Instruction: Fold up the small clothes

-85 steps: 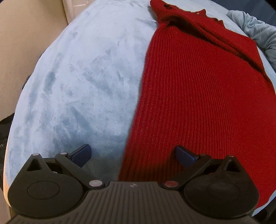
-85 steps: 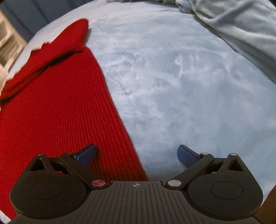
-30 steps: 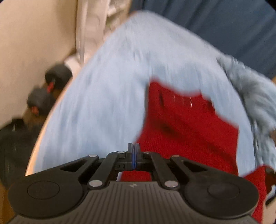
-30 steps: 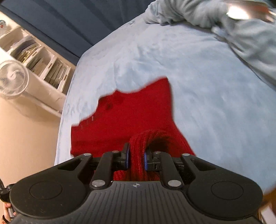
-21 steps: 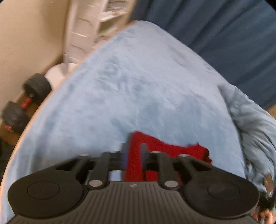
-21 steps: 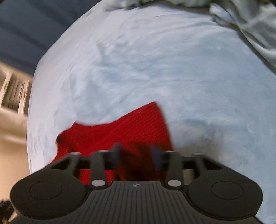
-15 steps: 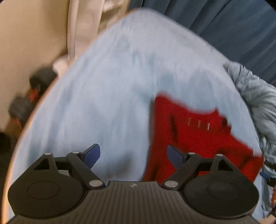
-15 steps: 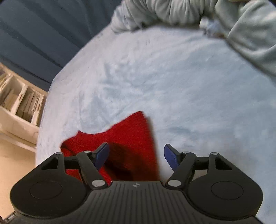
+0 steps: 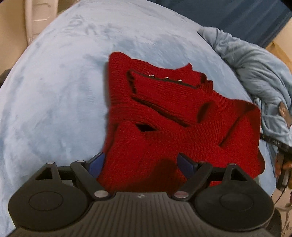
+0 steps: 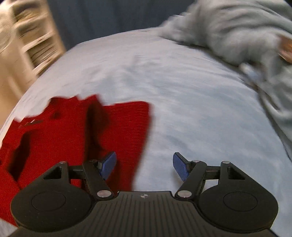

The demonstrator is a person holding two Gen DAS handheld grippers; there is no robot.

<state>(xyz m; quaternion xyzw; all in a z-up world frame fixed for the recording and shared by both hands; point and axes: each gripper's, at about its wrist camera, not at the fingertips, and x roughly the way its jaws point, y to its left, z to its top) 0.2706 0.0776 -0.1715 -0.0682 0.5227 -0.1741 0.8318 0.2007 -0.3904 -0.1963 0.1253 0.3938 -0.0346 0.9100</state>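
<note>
A red knit sweater [image 9: 164,109] lies folded over itself in a loose heap on the pale blue bed cover [image 9: 54,91]. My left gripper [image 9: 140,162] hovers open just above the sweater's near edge, its blue pads wide apart and pressing on nothing. In the blurred right wrist view, the sweater [image 10: 63,136] fills the lower left. My right gripper [image 10: 144,164] is open over its right border. The left fingertip [image 10: 109,162] is above the red knit and the right fingertip [image 10: 179,165] above bare cover [image 10: 182,91].
A crumpled grey-blue blanket [image 9: 255,73] is heaped along the bed's right side, seen again as the blanket [image 10: 237,36]. A dark blue curtain [image 9: 237,14] hangs behind the bed. A pale shelf unit [image 10: 32,42] stands past the left edge.
A second ago both grippers were shut on the sweater's lifted hem. Both have opened and let it go, and the sweater now lies doubled over. Both hands have come down toward it.
</note>
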